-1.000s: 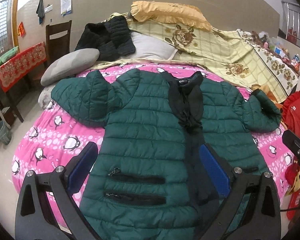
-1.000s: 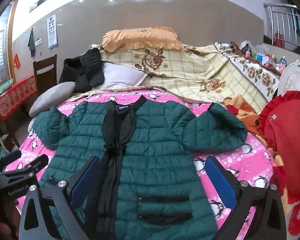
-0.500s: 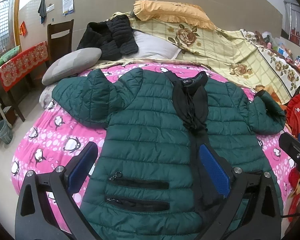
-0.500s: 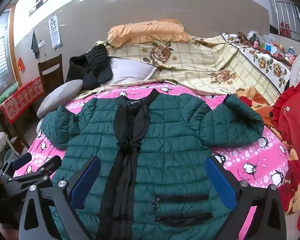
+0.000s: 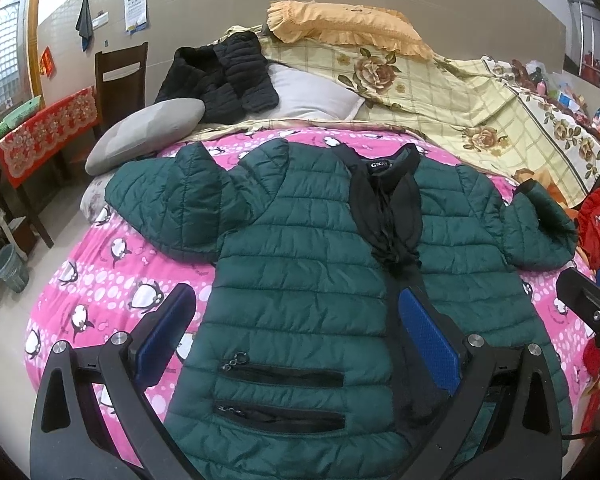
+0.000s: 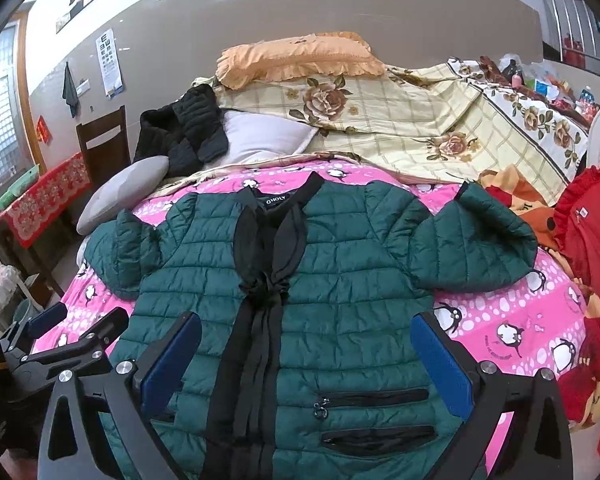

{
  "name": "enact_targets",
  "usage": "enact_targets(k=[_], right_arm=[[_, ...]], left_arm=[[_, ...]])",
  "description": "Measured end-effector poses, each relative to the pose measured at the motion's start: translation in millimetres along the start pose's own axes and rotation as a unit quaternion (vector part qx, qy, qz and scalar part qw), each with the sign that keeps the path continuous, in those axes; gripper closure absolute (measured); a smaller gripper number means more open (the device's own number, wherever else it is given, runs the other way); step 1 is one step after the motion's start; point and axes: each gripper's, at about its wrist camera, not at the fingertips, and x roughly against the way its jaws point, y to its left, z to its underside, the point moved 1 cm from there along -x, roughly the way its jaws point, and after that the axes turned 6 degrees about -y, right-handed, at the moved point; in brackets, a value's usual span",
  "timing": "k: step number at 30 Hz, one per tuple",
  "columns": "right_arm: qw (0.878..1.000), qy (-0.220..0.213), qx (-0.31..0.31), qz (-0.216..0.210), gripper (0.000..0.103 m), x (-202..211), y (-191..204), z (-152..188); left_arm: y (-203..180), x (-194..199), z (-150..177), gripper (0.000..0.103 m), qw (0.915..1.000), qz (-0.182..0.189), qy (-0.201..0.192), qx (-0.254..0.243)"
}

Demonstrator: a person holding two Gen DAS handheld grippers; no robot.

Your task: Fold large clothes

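Note:
A dark green quilted jacket (image 5: 300,280) with a black front band lies face up on the pink penguin bedspread (image 5: 112,280), both sleeves folded in near the shoulders. It also shows in the right wrist view (image 6: 340,304). My left gripper (image 5: 296,332) is open and empty, hovering over the jacket's lower left half. My right gripper (image 6: 306,354) is open and empty over the lower right half. The left gripper shows at the left edge of the right wrist view (image 6: 80,332); part of the right gripper (image 5: 592,300) shows at the right edge of the left wrist view.
A grey pillow (image 5: 148,132), a black jacket (image 5: 224,76), a white pillow (image 5: 312,96), an orange pillow (image 5: 340,24) and a floral quilt (image 5: 440,108) lie at the bed's head. Red cloth (image 6: 592,248) lies right. A chair (image 5: 120,76), a red-covered table (image 5: 48,132) and a bin (image 5: 10,268) stand left.
Both grippers have drifted slightly toward the jacket and upward, so the jacket looks a little nearer and larger. The jacket has not moved. Both grippers stay open.

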Motion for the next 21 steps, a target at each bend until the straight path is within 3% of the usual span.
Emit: enact_targets(k=[21], right_arm=[[1.0,0.009,-0.004,-0.021,0.0,-6,17,-8]], left_arm=[[11,-4,-1,0.001,1.0,-0.004,-0.006,0.005]])
